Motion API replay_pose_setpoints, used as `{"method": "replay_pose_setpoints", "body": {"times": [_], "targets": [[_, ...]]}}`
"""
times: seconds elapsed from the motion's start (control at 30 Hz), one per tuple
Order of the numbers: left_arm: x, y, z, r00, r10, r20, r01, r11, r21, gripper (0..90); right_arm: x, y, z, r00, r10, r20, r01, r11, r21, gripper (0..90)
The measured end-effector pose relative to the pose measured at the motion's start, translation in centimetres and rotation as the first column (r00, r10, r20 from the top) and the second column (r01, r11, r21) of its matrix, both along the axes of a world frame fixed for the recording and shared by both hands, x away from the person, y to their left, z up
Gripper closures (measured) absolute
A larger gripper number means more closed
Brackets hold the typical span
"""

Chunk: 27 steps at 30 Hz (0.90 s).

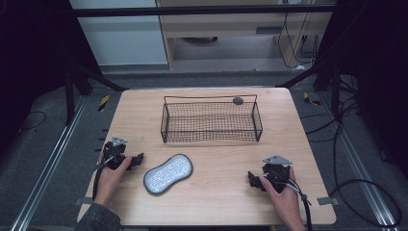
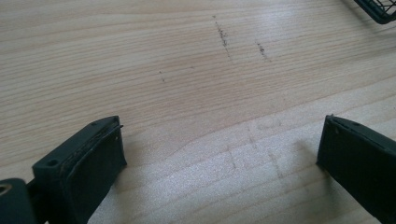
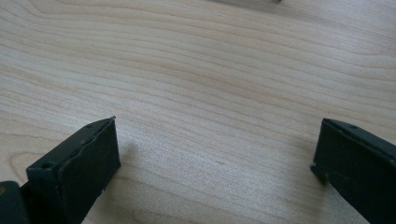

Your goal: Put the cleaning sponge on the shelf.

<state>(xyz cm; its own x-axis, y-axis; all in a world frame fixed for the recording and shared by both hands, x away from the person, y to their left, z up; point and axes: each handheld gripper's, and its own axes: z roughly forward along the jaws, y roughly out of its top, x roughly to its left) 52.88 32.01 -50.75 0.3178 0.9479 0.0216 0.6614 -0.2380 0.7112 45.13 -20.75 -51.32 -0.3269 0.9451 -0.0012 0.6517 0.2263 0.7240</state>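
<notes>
Looks light, flattish, probably rigid: grey peanut-shaped pad, just right of left claw. Best pinched across narrow waist. Both claws released; right claw well apart from pad.

High view looks forward and down over the whole table; both gripper views skim close above its wood (the left catching the basket corner).

bare table between pad and right claw
</notes>
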Motion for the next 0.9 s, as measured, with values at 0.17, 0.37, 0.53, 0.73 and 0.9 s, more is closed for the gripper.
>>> {"method": "replay_pose_setpoints", "body": {"times": [0.17, 0.37, 0.53, 0.73, 0.9], "targets": [[0.0, 0.0, 0.1, 1.0000, -0.004, -0.003, 0.004, 1.0000, 0.002, 0.0, 0.0, 0.0, 0.0, 1.0000, -0.001, 0.003, 0.001, 1.000, -0.004, 0.4], [-0.4, -0.5, 0.6, 0.9992, -0.039, 0.003, 0.039, 0.9991, 0.015, 2.9, -0.1, 0.0, 0.0, 1.0000, 0.000, 0.001, 0.000, 1.000, 0.000, 0.4], [-0.8, -0.9, 1.4, 0.9979, -0.061, 0.023, 0.061, 0.9981, 0.013, 2.8, -0.1, 0.0, 0.0, 1.0000, -0.001, 0.000, 0.001, 1.000, -0.001, 0.4], [-1.2, -1.4, 1.9, 0.9939, -0.101, 0.043, 0.101, 0.9948, 0.015, 2.4, -0.2, 0.0, 0.0, 1.0000, 0.003, 0.001, -0.003, 1.000, 0.001, 0.4], [-1.4, -1.5, 2.2, 0.9930, -0.108, 0.046, 0.108, 0.9940, 0.021, 2.3, -0.2, 0.0, 0.0, 1.0000, 0.002, -0.002, -0.002, 1.000, 0.005, 0.4]]}}
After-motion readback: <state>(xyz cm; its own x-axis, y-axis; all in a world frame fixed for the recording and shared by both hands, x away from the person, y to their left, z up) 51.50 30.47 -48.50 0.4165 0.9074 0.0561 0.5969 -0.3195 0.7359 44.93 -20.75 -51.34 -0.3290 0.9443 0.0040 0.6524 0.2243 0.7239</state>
